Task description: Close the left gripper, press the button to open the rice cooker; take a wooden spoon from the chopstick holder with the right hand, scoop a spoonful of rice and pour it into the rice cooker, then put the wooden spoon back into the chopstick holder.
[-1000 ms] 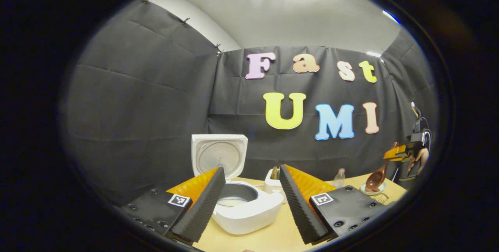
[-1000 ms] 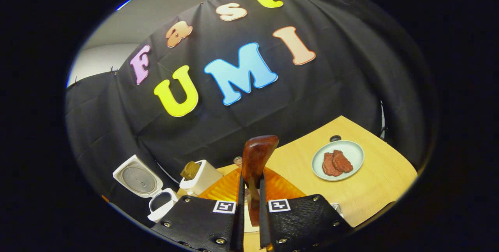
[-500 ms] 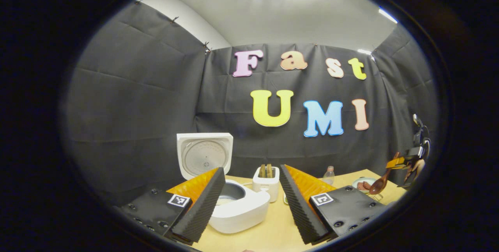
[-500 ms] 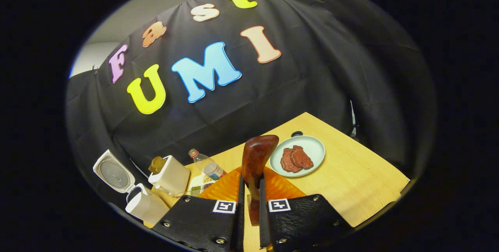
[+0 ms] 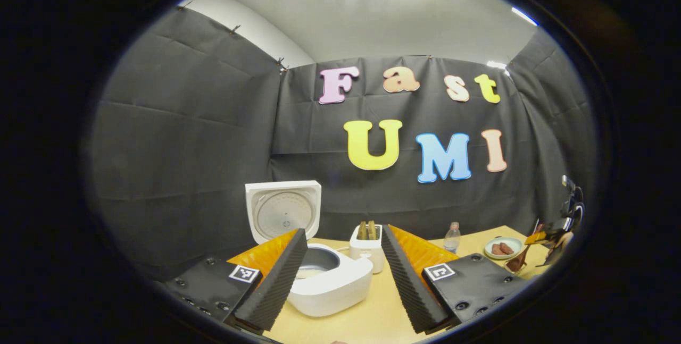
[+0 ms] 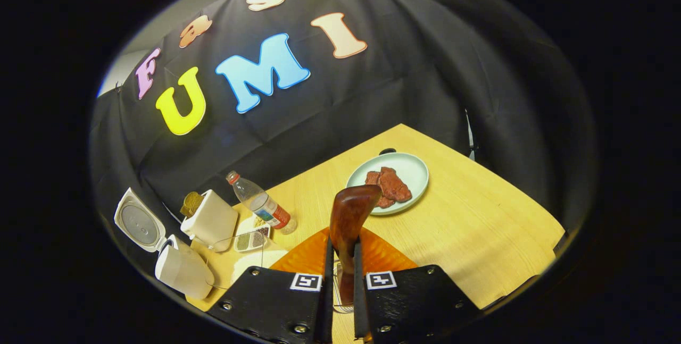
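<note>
The white rice cooker stands open on the wooden table, its lid upright; some white shows low in its pot. My left gripper hangs open just in front of it, holding nothing. A white chopstick holder with wooden handles stands right of the cooker. At the far right, my right gripper carries the brown wooden spoon, bowl down. In the right gripper view my right gripper is shut on the wooden spoon; the cooker and holder sit at lower left.
A pale plate with brown meat slices lies beyond the spoon. A small water bottle lies tilted beside the holder. A small divided dish of grains and a white patch sit near my right fingers. The table edge runs at the right.
My right gripper has tipped down toward the table with the spoon still in it, so the plate and bottle now sit higher. The left gripper stays open and has drifted slightly.
</note>
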Tool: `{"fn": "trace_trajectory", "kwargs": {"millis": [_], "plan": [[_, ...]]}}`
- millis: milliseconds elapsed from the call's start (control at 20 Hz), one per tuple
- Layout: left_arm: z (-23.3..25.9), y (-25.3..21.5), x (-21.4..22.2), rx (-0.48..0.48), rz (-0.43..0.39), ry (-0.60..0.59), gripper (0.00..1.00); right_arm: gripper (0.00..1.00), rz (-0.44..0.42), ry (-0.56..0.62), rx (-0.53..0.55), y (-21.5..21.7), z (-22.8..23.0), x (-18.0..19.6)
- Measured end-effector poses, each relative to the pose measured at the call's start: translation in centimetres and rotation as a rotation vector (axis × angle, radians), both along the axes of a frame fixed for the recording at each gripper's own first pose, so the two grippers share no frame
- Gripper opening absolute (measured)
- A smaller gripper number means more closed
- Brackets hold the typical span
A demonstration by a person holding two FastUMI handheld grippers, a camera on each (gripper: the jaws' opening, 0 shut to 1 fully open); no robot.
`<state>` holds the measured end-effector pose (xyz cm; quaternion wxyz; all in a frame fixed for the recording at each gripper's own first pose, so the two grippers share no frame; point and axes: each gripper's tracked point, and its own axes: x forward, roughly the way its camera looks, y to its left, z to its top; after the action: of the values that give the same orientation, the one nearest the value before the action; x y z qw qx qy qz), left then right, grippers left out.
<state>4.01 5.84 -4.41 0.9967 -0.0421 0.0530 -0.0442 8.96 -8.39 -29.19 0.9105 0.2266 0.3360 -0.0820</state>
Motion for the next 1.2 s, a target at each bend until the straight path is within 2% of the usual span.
{"fn": "trace_trajectory", "kwargs": {"millis": [150,350,450,500,550,600,700,950,1200], "plan": [[0.2,0.0,-0.6,0.01,0.009,-0.001,0.96,0.16,0.018,0.033,-0.003,-0.3,-1.6,-0.8],[0.2,0.1,-0.4,0.003,0.009,-0.004,0.99,0.17,0.007,0.029,-0.027,-1.5,-1.5,-1.1],[0.4,-0.1,0.0,-0.002,0.008,-0.011,0.97,0.25,-0.005,0.008,-0.07,-2.5,-0.4,-1.2],[0.3,-0.2,0.1,-0.008,0.005,-0.014,0.96,0.33,0.001,0.001,-0.08,-2.7,0.1,-1.3],[0.3,-0.5,0.2,-0.016,0.0,-0.013,0.97,0.53,0.005,-0.007,-0.099,-3.0,0.6,-1.4],[0.2,-0.7,0.2,-0.023,-0.003,-0.014,0.97,0.65,0.003,-0.02,-0.129,-3.6,1.3,-1.4],[0.1,-1.2,0.5,-0.031,-0.009,-0.013,0.97,0.97,-0.009,-0.05,-0.208,-4.9,3.1,-1.6],[-0.1,-1.5,2.1,-0.032,-0.023,-0.009,0.97,0.98,0.012,-0.149,-0.349,-5.2,9.3,-2.4],[0.0,0.0,5.5,-0.046,-0.004,-0.01,0.95,0.98,0.005,-0.286,-0.397,-3.3,16.2,-3.9]]}}
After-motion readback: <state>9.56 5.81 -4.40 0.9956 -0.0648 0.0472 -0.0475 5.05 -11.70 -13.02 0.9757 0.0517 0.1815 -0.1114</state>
